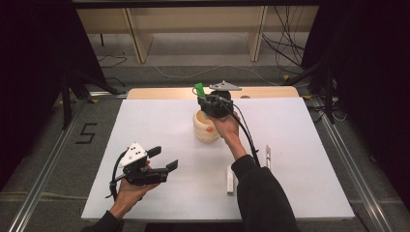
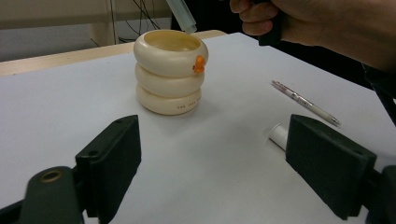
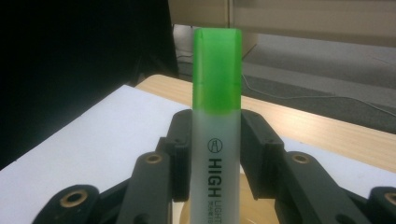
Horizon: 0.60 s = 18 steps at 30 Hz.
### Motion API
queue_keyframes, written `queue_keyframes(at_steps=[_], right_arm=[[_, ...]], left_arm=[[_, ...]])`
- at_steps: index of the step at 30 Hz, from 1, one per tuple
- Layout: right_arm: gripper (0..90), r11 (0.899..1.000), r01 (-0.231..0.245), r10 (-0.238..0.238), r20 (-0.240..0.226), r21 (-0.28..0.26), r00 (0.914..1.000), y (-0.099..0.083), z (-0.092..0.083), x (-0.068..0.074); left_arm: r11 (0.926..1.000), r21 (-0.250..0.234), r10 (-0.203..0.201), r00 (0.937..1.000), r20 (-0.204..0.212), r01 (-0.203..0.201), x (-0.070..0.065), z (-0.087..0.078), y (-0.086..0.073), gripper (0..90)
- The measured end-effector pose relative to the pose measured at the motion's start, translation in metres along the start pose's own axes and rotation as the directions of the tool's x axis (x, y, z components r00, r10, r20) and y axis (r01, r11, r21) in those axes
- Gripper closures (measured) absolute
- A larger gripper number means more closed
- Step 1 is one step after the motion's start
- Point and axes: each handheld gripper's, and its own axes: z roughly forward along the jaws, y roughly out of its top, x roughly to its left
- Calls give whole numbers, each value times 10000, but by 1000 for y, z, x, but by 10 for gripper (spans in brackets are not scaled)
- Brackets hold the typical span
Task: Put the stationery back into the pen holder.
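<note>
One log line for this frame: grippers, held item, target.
right gripper: shut on highlighter | highlighter: upright over cream holder | left gripper: open, empty, apart from holder | pen: on table

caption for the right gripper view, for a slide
Right gripper clamps a green-capped highlighter upright between its black jaws, above the cream holder, white table behind.

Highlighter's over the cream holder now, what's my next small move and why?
Probably lower the right gripper straight down, then open. Its jaws clamp the green highlighter upright, and the left gripper view shows the lower tip just above the cream pen holder, over its far rim, so a slight nudge toward the centre may help.
</note>
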Motion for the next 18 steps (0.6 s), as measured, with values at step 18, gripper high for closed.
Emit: queue_keyframes(at_steps=[18], right_arm=[[671, 9990, -200, 187, 309, 396, 9993, -13, 11, -4]], left_arm=[[10000, -3, 12, 10000, 7, -12, 0, 0, 0, 177]])
